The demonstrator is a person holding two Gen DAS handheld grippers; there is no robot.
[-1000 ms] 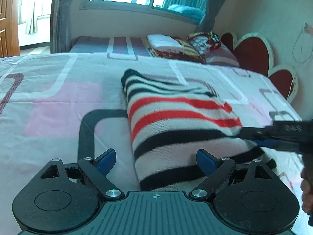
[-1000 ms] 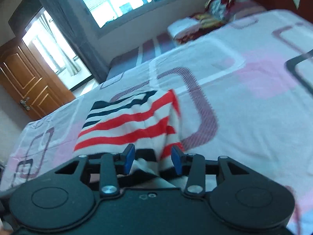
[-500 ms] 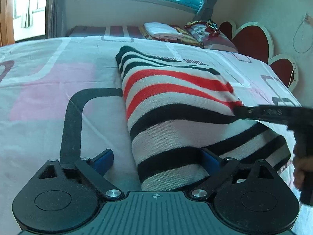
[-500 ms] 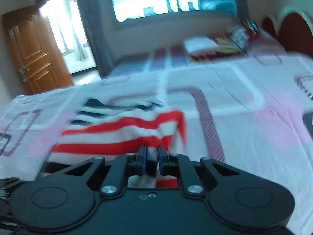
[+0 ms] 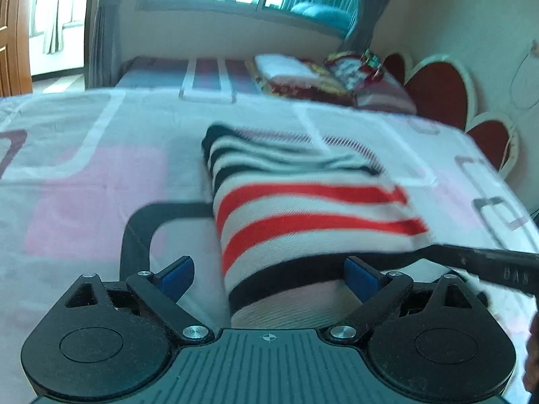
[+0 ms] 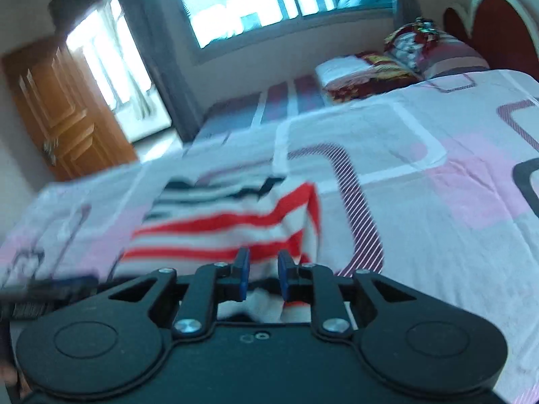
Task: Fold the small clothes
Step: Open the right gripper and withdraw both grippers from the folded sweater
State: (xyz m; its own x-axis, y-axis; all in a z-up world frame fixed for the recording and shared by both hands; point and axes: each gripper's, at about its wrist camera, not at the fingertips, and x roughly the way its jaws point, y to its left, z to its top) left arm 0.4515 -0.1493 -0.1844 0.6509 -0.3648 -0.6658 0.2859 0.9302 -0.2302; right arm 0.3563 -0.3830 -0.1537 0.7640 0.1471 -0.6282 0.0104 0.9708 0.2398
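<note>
A folded knit garment [image 5: 303, 208] with red, black and white stripes lies on the patterned bedsheet [image 5: 84, 195]. My left gripper [image 5: 269, 277] is open wide at its near end. The garment's left edge runs between the blue pads, and neither pad presses on it. My right gripper [image 6: 262, 269] holds a bunch of the garment [image 6: 219, 229] at its near right edge. Its jaws are opening slightly, with white fabric still filling the gap between the pads. The left wrist view shows this right gripper [image 5: 448, 252] as a dark bar at the garment's right side.
Pillows and a folded blanket [image 5: 303, 77] lie at the head of the bed, against a red heart-shaped headboard [image 5: 438, 91]. A window [image 6: 269, 3] and a wooden door [image 6: 67, 114] are beyond the bed. A hand [image 5: 532, 363] shows at the right edge.
My right gripper closed on the garment's edge, rolled, and its pads now stand slightly wider. My left gripper pushed in over the garment's near corner, then drew back a little.
</note>
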